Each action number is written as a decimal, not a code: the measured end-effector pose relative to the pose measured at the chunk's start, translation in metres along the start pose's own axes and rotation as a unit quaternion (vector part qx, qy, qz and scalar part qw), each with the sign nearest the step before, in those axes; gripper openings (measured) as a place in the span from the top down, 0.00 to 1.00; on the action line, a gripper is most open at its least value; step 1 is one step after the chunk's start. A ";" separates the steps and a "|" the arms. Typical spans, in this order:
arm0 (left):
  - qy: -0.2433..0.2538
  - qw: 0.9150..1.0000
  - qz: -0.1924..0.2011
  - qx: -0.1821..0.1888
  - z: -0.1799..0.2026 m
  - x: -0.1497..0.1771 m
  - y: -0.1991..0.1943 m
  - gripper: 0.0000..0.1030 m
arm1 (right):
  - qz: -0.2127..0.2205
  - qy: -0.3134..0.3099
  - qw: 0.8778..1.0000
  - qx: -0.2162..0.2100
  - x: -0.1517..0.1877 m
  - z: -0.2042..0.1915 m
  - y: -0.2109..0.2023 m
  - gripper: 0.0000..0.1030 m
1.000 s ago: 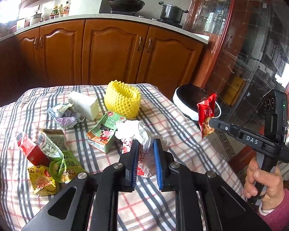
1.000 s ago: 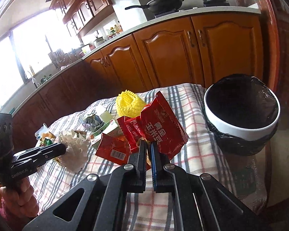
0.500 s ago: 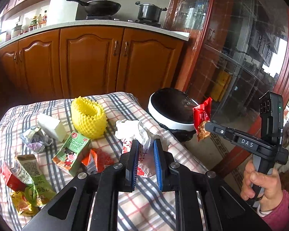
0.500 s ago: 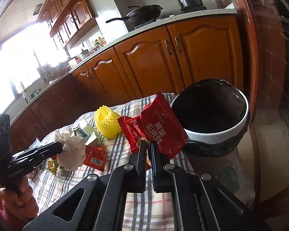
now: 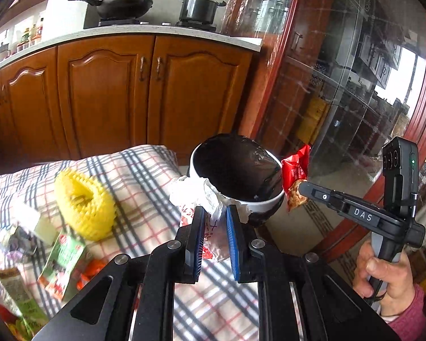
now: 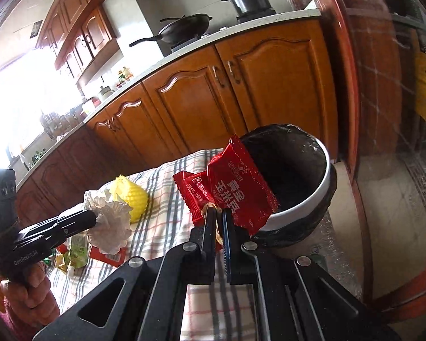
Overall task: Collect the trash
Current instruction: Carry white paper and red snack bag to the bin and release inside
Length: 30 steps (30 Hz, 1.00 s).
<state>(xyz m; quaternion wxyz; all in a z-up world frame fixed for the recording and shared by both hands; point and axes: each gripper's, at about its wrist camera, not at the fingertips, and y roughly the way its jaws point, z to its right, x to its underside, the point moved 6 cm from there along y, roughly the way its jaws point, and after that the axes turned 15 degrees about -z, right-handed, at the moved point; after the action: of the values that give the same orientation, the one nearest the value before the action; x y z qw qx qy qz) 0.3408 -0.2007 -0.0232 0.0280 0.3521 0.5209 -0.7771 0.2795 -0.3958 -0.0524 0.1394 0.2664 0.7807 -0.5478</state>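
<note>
The red wrappers point(image 6: 235, 190) hang mid-frame at the rim of the black-lined bin point(image 6: 323, 176). The crumpled white paper point(image 6: 108, 221) sits at left.

We see the bin's point(image 6: 325, 182) black-lined mouth unobstructed from above; the red wrapper point(image 6: 238, 190) overlaps its near rim, cabinet doors point(image 6: 269, 85) stand behind it.

Plaid-cloth table point(image 5: 144, 170) w/ yellow foam net point(image 5: 83, 210), green carton point(image 5: 64, 267), wrappers point(image 5: 20, 298).

At frame centre, the right hand-held gripper point(image 6: 218, 213) pinched red snack wrappers point(image 6: 235, 193) beside the black-lined bin point(image 6: 323, 182).
</note>
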 end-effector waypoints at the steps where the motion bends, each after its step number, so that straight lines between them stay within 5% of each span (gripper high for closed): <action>1: 0.003 1.000 -0.001 0.000 0.000 -0.006 0.004 0.87 | 0.001 0.002 1.000 0.002 -0.004 0.004 0.000 0.96; 14: 0.009 1.000 -0.030 0.005 0.004 -0.100 0.087 0.86 | -0.016 0.020 0.999 0.021 -0.053 0.047 0.023 0.96; 30: 0.003 0.996 -0.088 0.010 0.011 -0.128 0.165 0.85 | -0.054 0.023 0.998 0.038 -0.064 0.070 0.057 0.96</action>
<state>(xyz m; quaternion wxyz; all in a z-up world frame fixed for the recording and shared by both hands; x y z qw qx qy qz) 0.4990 -0.3265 -0.0779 -0.0455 0.3075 0.5422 -0.7807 0.3591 -0.4628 -0.0891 0.0817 0.2419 0.7755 -0.5774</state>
